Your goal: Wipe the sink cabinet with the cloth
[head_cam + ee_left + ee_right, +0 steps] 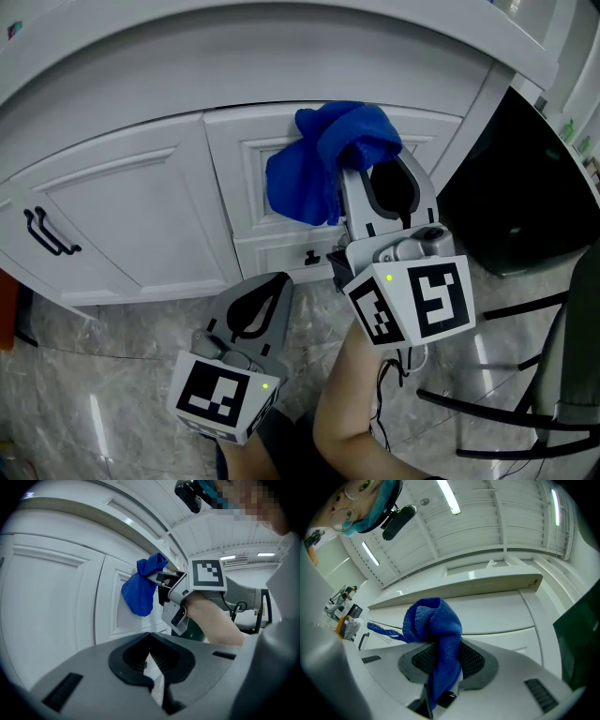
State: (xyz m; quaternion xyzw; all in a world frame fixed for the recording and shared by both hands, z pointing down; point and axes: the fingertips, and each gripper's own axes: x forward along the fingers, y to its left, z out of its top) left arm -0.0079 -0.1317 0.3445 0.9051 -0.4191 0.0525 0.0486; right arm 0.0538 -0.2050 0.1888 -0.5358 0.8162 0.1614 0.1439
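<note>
since the cloth is soft blue terry, it should handle light and floppy, no stiffness, not fragile, grippy rather than slick. it will drape and fold on contact. best hold is a bunched middle fold, which is how it is held now: the right gripper has its jaws pinching a gathered ridge of the fabric, with a wad puffed out past the tips and a thin corner trailing off to the side.

cloth sits at the upper part of the right-hand door of the sink cabinet, just under the overhanging top edge. it looks pressed against the door panel, though contact is hard to confirm.

long axis runs roughly down the door face: bunched end up at the jaws, loose lobe hanging below, pointing toward the floor. in the head view that reads as a slant from upper right to lower left.

left gripper is low and well apart from the cloth, jaws pressed together on nothing, aimed at the cabinet.

black handle is on the left door, away from the cloth.
</note>
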